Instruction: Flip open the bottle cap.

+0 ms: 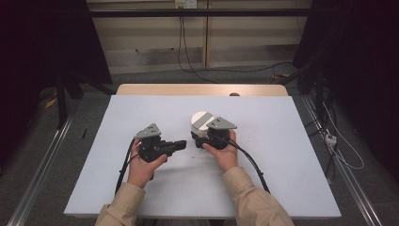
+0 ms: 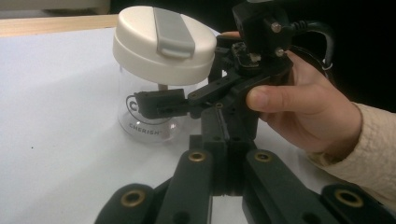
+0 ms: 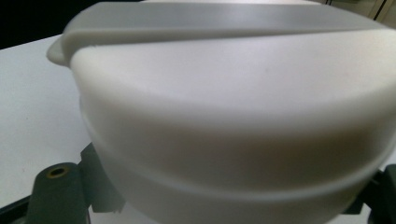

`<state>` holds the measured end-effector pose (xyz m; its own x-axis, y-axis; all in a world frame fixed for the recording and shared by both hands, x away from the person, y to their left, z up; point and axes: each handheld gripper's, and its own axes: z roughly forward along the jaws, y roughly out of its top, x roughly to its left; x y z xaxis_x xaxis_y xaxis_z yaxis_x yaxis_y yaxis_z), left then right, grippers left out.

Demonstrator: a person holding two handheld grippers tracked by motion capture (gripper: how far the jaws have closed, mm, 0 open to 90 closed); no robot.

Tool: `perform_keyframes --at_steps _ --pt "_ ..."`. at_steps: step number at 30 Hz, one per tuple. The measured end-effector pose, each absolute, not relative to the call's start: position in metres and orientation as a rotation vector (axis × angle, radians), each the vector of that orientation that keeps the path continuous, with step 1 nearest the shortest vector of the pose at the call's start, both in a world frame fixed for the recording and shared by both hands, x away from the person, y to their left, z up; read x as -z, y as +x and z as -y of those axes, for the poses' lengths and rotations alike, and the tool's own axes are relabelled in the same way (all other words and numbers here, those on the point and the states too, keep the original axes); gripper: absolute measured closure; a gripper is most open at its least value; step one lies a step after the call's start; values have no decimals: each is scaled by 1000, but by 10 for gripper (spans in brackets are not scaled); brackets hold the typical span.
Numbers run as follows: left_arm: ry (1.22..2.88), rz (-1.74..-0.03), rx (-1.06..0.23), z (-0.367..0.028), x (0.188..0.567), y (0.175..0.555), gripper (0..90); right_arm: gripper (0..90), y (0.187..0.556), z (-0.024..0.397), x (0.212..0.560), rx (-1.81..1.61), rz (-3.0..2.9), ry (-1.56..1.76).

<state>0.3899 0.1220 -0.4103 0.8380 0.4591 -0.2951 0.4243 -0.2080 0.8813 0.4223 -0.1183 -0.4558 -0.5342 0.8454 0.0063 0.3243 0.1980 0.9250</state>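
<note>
1. The thing in hand is a clear jar with a chunky white lid and a grey flip tab across the top. It stands upright on the white table, about the middle, a bit nearer the far edge than the near one.
2. The right gripper is pinching the jar just under the lid, with its jaws pressed against the clear wall on either side. The left gripper has its jaws pressed together on nothing and sits just left of the jar, apart from it.
3. Handling guess: it looks empty, so light, and stiff rather than squishy. The clear wall is smooth and likely slippery (can't tell glass from plastic), so treat it as breakable.
4. The best hold is probably where the right one already is, with the lid's overhang as a stop. The lid is wide and round, awkward for narrow jaws.
5. There's plenty of bare table on every side, and all the edges are well away.
</note>
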Motion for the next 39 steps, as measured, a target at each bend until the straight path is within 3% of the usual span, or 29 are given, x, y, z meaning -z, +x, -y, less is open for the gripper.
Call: perform_keyframes --at_steps 22,39 --pt "1883 -687 -141 -99 403 410 900 188 422 118 456 -1316 -1965 1089" --pt "1917 -718 -153 -90 406 420 900 188 422 118 456 -1317 -1966 1088"
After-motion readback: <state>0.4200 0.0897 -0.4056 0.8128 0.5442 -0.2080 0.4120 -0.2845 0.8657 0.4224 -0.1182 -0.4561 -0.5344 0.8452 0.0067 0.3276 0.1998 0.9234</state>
